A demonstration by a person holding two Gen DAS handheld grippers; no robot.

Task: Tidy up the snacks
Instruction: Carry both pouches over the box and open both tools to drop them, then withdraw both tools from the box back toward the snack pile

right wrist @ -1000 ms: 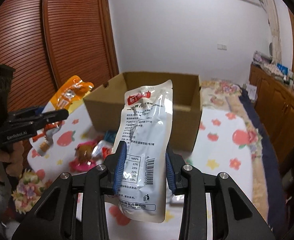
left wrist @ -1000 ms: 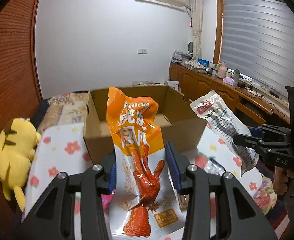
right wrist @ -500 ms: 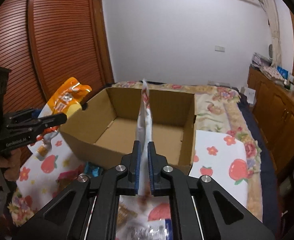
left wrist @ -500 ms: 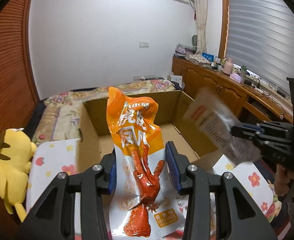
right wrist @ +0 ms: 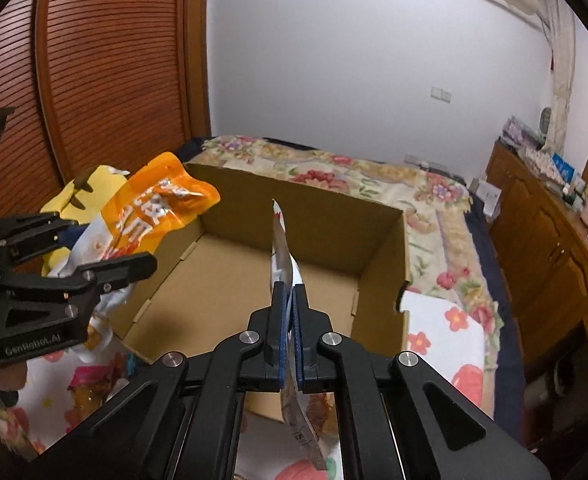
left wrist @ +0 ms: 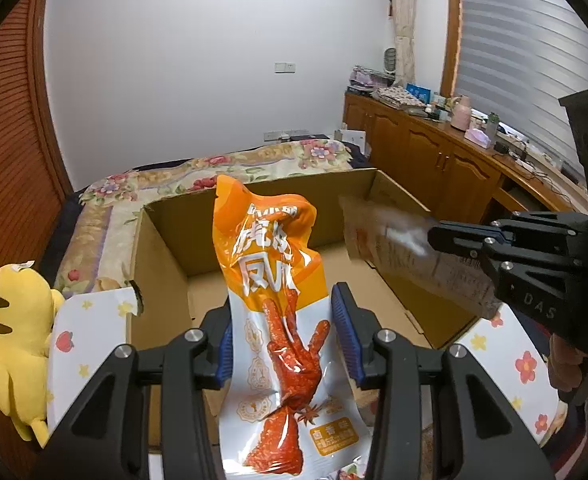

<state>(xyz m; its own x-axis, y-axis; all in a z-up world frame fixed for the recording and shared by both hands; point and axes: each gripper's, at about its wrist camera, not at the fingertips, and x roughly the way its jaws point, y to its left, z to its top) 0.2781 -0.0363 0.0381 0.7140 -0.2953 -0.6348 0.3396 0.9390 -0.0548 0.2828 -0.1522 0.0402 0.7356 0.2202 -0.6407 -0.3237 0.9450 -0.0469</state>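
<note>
The left gripper point(left wrist: 281, 336) holds an orange-and-white snack pouch point(left wrist: 273, 304) upright between its blue pads point(left wrist: 344, 334), the pads pressing both edges of the pack. The pouch carries large white Chinese characters on its orange upper half (a big "凤" reads plainly), a picture of a red braised chicken foot below, and a small orange label near the bottom whose print is too fine to read. It hangs over the near wall of an open cardboard box point(left wrist: 165, 264), which stands on a white cloth printed with flowers and fruit point(left wrist: 81, 340).

The right gripper point(right wrist: 287, 320) is clamped tight on a silvery-white snack packet point(right wrist: 281, 256), seen edge-on from its own camera, above the box interior. From the left wrist view the same packet point(left wrist: 398, 256) is motion-blurred; rows of small print cover it, probably a nutrition panel, with a red patch near one end. The right gripper body shows the letters "DAS" point(left wrist: 538, 306), and the left one reads "GenRobot.AI" point(right wrist: 31, 350).

More wrapped snacks point(right wrist: 89, 380) lie on the cloth beside the box. A yellow plush toy point(left wrist: 9, 344) sits at the left.
</note>
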